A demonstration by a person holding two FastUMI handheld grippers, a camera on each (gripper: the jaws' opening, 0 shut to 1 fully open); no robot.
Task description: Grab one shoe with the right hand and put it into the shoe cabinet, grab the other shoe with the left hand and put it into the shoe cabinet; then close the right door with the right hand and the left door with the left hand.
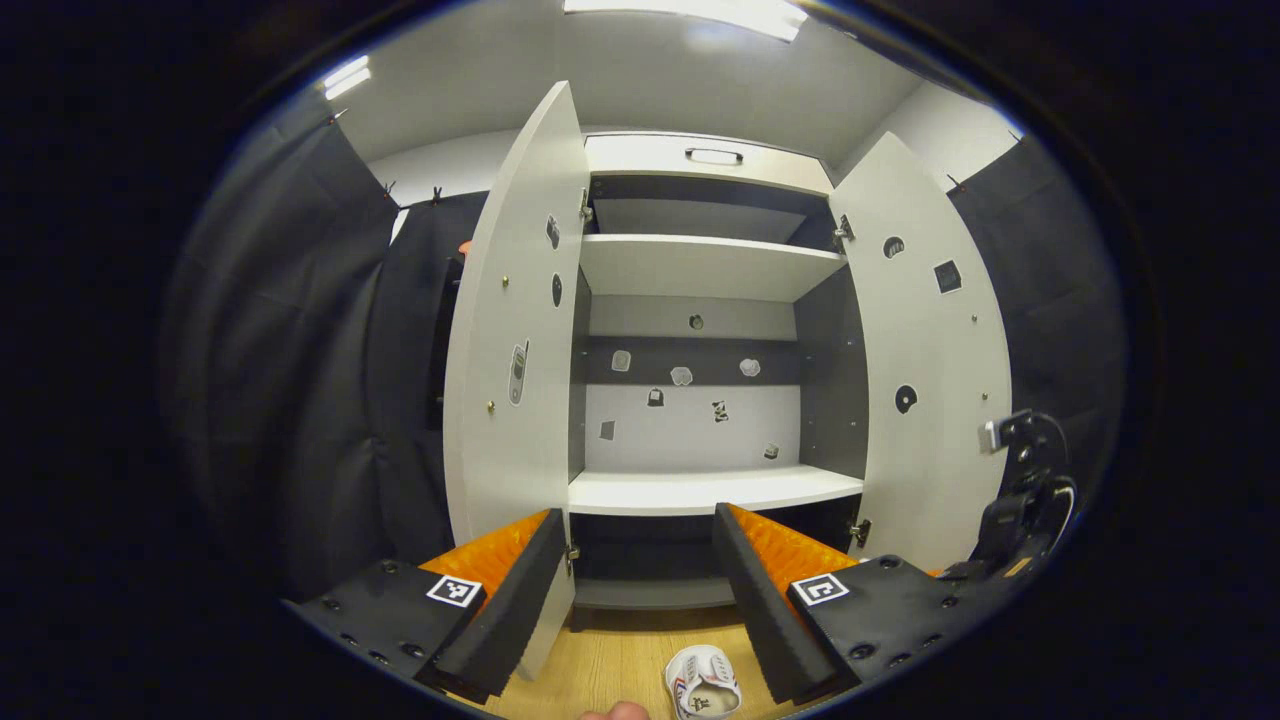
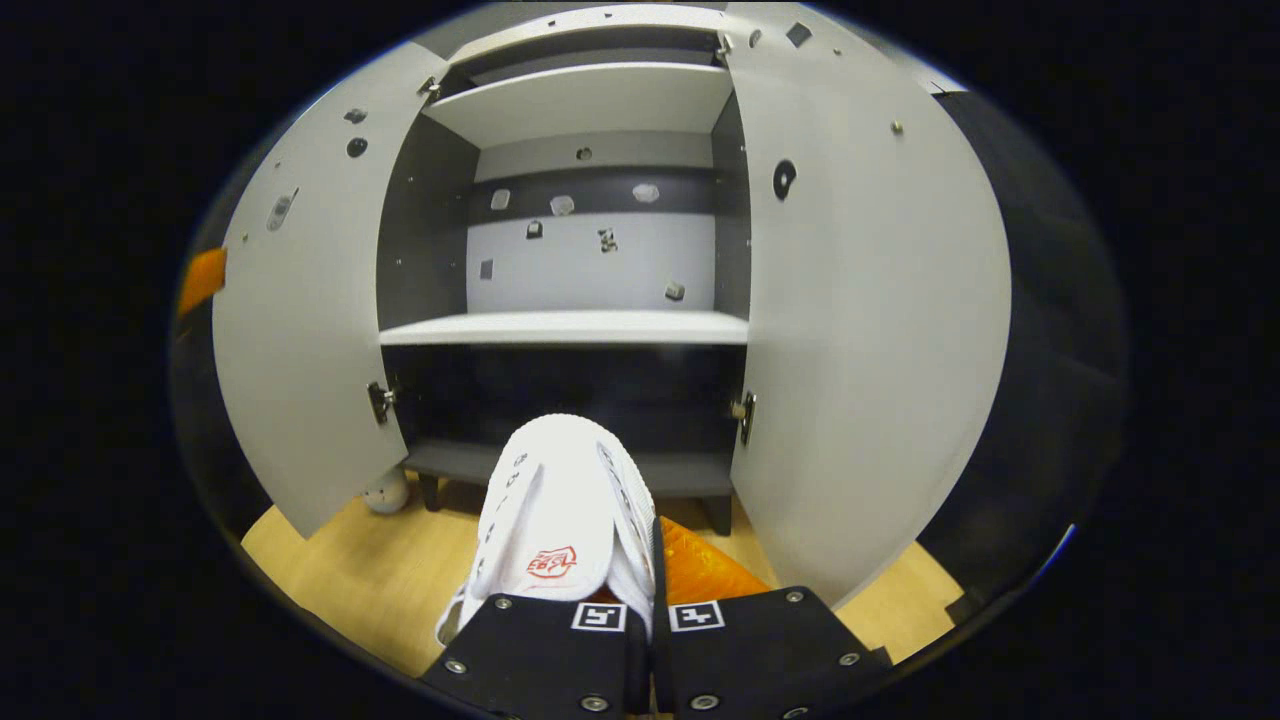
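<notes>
— Where is the shoe [image 2: 560, 510] sitting right now?

— I'm holding it in my right claw [image 2: 648, 585]; the fingers are nearly together, clamping its tongue and collar edge, and its toe is pointing toward the shoe cabinet's [image 2: 575, 328] dark lower compartment.

— And your left claw [image 1: 640, 575]?

— It's gaping wide, gripping nothing, its fingers framing the cabinet's white shelf [image 1: 715, 490].

— The other shoe [image 1: 703, 682]?

— It's lying on the wooden floor [image 1: 620, 655], low between my left fingers, nearer the right-hand one and untouched.

— The doors?

— Both the left door [image 1: 515, 330] and the right door [image 1: 930, 370] are standing open. In the left gripper view, my right claw is showing at the far right edge.
</notes>
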